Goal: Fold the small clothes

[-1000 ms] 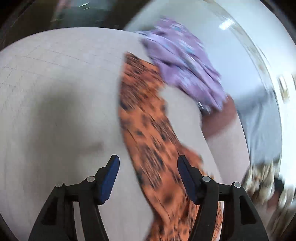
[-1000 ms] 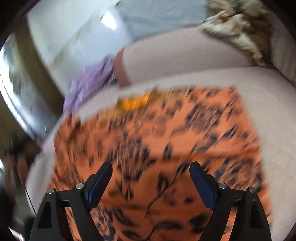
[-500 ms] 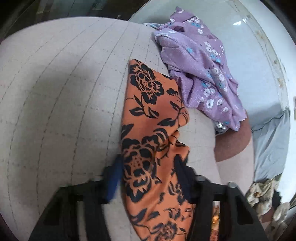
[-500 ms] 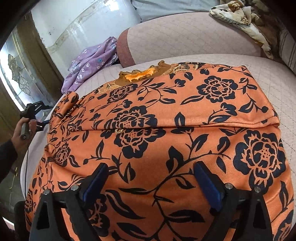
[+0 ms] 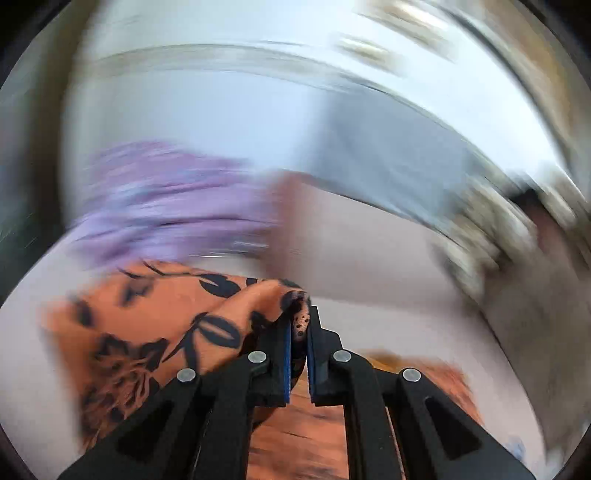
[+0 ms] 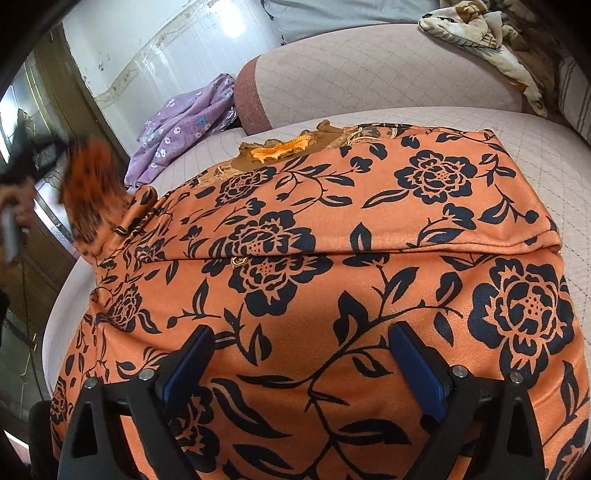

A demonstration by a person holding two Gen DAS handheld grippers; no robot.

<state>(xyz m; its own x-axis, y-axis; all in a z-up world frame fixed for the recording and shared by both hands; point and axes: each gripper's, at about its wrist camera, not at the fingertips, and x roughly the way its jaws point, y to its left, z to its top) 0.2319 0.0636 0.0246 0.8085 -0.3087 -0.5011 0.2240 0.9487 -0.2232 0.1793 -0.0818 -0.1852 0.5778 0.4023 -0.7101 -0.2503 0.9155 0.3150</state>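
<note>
An orange garment with black flowers (image 6: pixel 332 236) lies spread over a pale quilted cushion (image 6: pixel 546 147). My right gripper (image 6: pixel 303 354) hovers just above its near part, jaws wide open, nothing between the blue pads. In the blurred left wrist view my left gripper (image 5: pixel 298 334) is shut on a bunched edge of the orange garment (image 5: pixel 177 317), which pokes out above the pads. In the right wrist view that lifted edge (image 6: pixel 88 184) is a blurred orange streak at far left, beside a hand (image 6: pixel 18 206).
A purple flowered garment (image 6: pixel 181 129) is heaped at the cushion's far left edge, against a white wall. A padded backrest (image 6: pixel 369 74) runs behind the cushion, with a cream patterned cloth (image 6: pixel 476 33) on it at the top right.
My left gripper closed on the orange garment's edge and swung it up; its view now shows the wall and backrest. My right gripper stayed over the garment, jaws slightly wider.
</note>
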